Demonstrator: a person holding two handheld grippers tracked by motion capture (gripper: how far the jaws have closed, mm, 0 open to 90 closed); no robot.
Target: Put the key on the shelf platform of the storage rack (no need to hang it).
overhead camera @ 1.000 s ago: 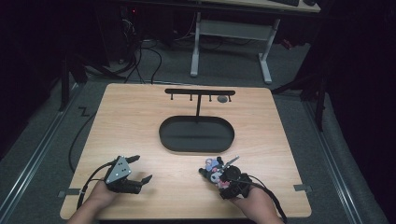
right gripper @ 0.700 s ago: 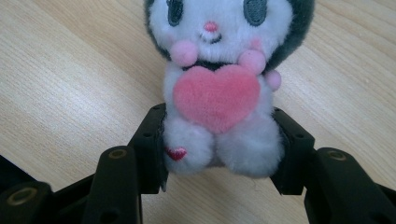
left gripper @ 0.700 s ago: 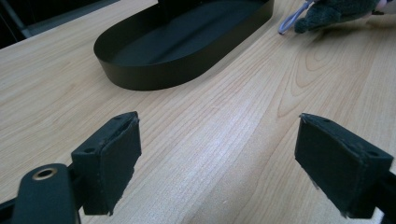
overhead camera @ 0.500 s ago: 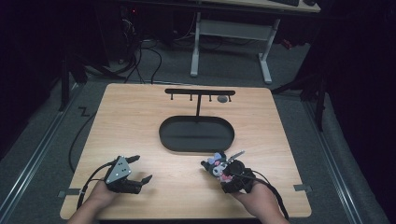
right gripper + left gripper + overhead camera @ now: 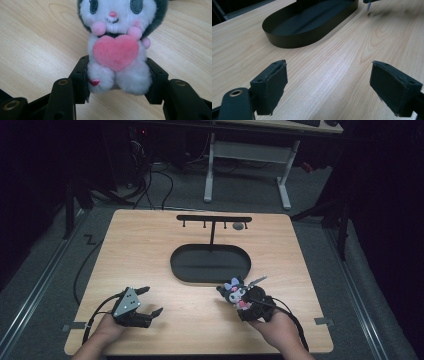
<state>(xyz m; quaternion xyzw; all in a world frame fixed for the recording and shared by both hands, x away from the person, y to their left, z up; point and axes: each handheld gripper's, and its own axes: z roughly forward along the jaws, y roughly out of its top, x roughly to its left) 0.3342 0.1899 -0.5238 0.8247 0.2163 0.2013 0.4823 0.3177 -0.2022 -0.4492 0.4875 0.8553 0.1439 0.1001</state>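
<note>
toy: small white-and-dark-grey plush doll [image 5: 115,47] with a pink felt heart on its chest and a purple bow; it sat near the front right of the light wooden table [image 5: 150,260], just in front of the black oval tray [image 5: 210,264].
right gripper: right gripper [image 5: 117,78] had its jaws closed on the doll's lower body, pads pressed into the fluff at both hips.
left gripper: left gripper [image 5: 329,85] had its jaws spread wide with nothing between them, low over bare wood at the front left, well apart from the doll.
handling: judged light, soft and compressible; the pile would give under the pads, so the grip could creep. Not fragile, not slippery.
hold point: low torso as taken looked sound; the head is bulkier and would likely flop if the doll were tilted.
attachment: a thin light strip stuck out beside the doll in the high view, maybe a tag or clip; too small to tell.
stand: black T-shaped rack [image 5: 214,218] with small pegs rose from the tray's far edge; a small grey item [image 5: 238,226] hung on it, unclear what.
cut off: doll's ears and the top of its head cropped in the right gripper view; its back was hidden.
dark: the surroundings beyond the table were mostly unreadable.
</note>
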